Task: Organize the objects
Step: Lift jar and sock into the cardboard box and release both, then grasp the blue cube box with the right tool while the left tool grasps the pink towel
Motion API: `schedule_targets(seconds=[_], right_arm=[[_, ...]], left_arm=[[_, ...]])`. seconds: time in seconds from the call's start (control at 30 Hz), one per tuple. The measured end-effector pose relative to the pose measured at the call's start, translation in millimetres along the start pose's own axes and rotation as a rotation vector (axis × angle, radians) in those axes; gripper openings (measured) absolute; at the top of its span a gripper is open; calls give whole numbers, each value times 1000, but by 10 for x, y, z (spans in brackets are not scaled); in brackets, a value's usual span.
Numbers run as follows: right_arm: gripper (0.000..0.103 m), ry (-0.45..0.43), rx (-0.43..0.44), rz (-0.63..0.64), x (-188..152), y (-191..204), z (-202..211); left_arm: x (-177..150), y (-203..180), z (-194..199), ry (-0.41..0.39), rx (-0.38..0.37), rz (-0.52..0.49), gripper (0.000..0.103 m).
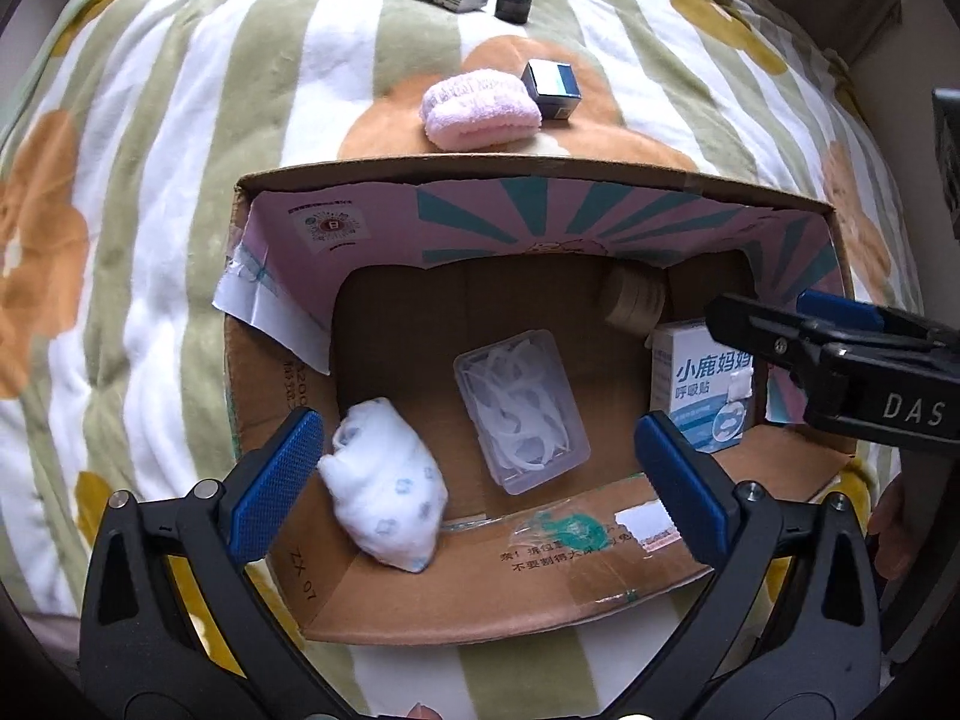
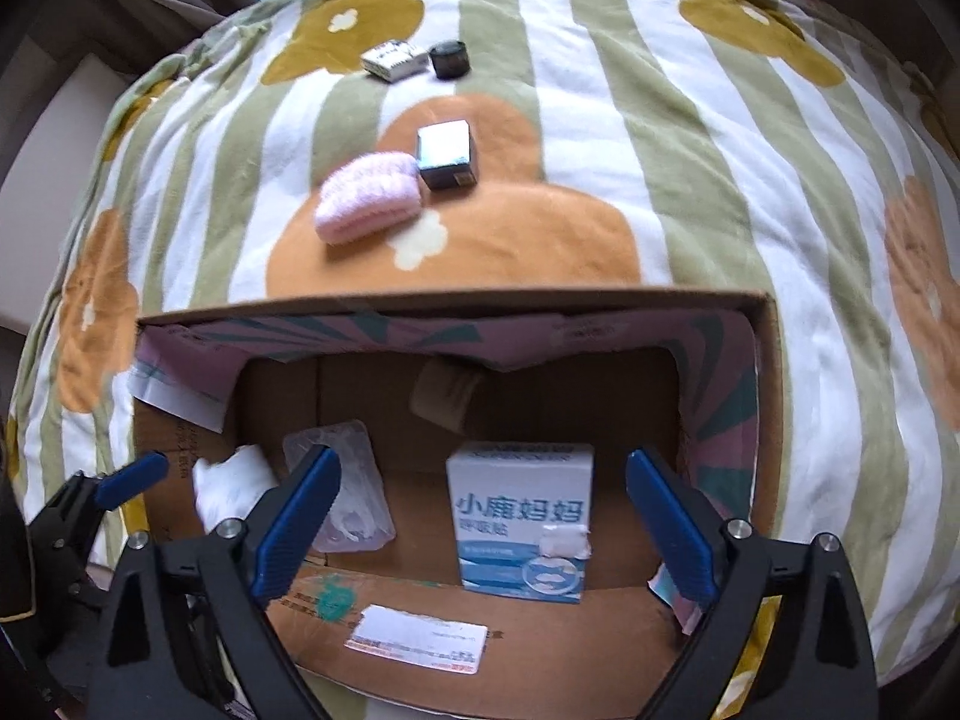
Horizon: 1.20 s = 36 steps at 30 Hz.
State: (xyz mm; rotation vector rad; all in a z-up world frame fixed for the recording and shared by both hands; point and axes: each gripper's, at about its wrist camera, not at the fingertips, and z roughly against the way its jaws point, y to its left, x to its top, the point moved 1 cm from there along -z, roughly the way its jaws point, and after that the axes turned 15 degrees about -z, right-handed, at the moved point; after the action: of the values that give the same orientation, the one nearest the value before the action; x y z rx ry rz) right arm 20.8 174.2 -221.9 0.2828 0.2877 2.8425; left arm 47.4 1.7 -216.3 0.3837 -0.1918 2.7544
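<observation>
Both grippers hover over an open brown cardboard box (image 1: 420,594) with their blue-padded jaws spread wide and nothing between them: the left gripper (image 1: 480,483) hangs above the box's near-left part, the right gripper (image 2: 483,525) above its near-right part. Just inside the left gripper's left finger (image 1: 276,480) lies a rolled white cloth bundle with pale blue print (image 1: 384,486), resting on the box floor against the near wall. Ahead of the same tool, between its fingers, a clear rectangular plastic case of white floss picks (image 1: 519,411) lies flat on the floor. Straight ahead of the right gripper, between its fingers, a white-and-blue cardboard carton with Chinese lettering (image 2: 519,519) stands upright on the box floor; the left camera sees that carton to the right, partly behind the right gripper's black body. Farther in, near the far wall with its pink and teal inner flap, a tan round roll (image 1: 633,300) sits in the far-right corner. Beyond the box, on the green-and-white striped flowered blanket (image 2: 600,138), a folded pink fluffy towel (image 2: 369,195) lies touching a small dark cube-shaped box with a silvery top (image 2: 447,159). Farthest away rest a flat white printed packet (image 2: 393,59) and, just beside it, a small black round jar (image 2: 450,58).
</observation>
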Motion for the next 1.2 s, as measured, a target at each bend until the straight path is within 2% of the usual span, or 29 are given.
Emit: schedule_targets(seconds=[0.2,0.67,0.93,1.07,1.2], right_arm=[[95,31,-6,-11,10,-89,4],[95,36,60,6,165,-101,235],[95,-25,137,40,452,-77,666],[95,-59,157,67,675,-2,798],[95,-72,171,83,905,76,796]], left_arm=[[38,12,6,-2,-3,19,103],[183,-10,164,-22,19,50,103],[415,115,484,-94,60,79,103],[638,162,635,-149,82,38,103],[925,215,625,-143,92,-52,103]])
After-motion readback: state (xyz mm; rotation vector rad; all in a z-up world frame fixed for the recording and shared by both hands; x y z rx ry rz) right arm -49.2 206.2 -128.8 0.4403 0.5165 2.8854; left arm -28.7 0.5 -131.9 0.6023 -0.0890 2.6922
